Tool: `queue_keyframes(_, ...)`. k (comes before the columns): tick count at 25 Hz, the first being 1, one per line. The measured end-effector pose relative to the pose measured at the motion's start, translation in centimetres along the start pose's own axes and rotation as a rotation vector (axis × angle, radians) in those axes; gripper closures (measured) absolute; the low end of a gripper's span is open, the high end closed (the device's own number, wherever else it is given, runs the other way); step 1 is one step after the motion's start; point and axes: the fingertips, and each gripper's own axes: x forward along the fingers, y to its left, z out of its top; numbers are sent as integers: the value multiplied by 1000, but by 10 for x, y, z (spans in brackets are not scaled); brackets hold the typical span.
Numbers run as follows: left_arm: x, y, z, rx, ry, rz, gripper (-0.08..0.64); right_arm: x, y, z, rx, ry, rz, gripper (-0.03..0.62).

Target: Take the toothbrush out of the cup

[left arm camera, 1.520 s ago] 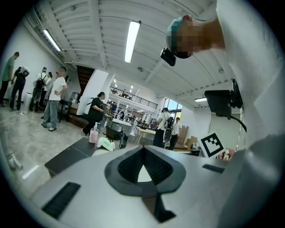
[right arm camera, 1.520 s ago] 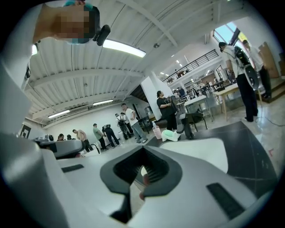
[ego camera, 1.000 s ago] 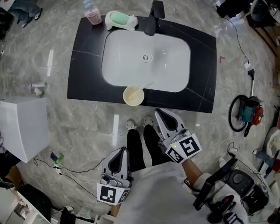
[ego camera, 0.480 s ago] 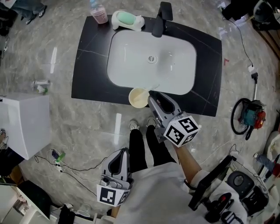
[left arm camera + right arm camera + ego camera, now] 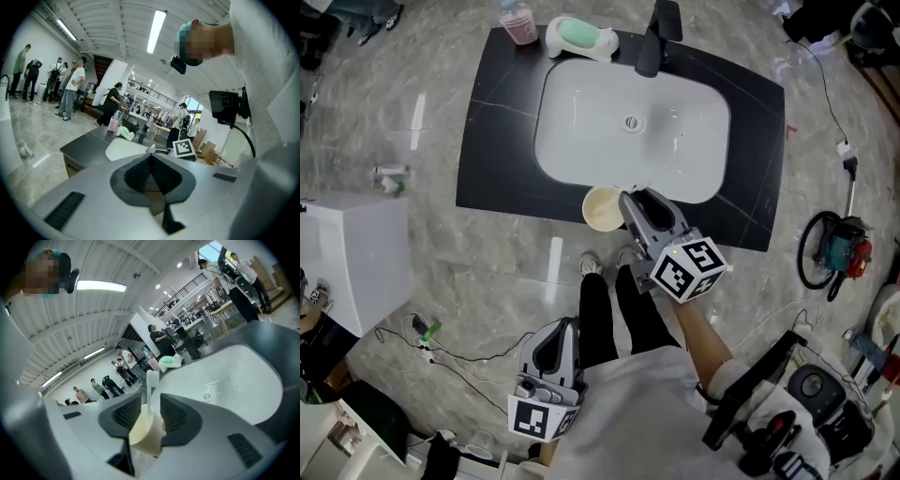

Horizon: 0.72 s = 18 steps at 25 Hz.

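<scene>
Right gripper view: jaws astride toothbrush (image 5: 150,399)

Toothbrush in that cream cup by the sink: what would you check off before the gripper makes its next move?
1. Toothbrush upright in the cup: ok.
2. Handle lined up between the fingers of the right gripper: ok, one finger on each side.
3. Fingers closed on the handle: not ok, they stand apart with gaps showing.
4. Cup steady on the black counter: cannot tell; it sits near the front edge and nothing holds it.
5. Left gripper out of the way: ok, shut and empty, low by the person's legs.
</scene>
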Motion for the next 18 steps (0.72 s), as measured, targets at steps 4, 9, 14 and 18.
queue_keyframes(4,-1,1,-1,-3,2,0,557,2,-1,-1,3,-3,-3,463)
queue_keyframes(9,0,1,-1,-6,-1,-1,557,2,0,-2,-40,3,-17,534)
queue_keyframes(14,-1,0,-1,-5,-2,-3,557,2,4,0,-70,-5,-10,565)
queue_keyframes(18,-1,0,1,-1,-8,-1,557,1,8,3,-83,-10,1,566)
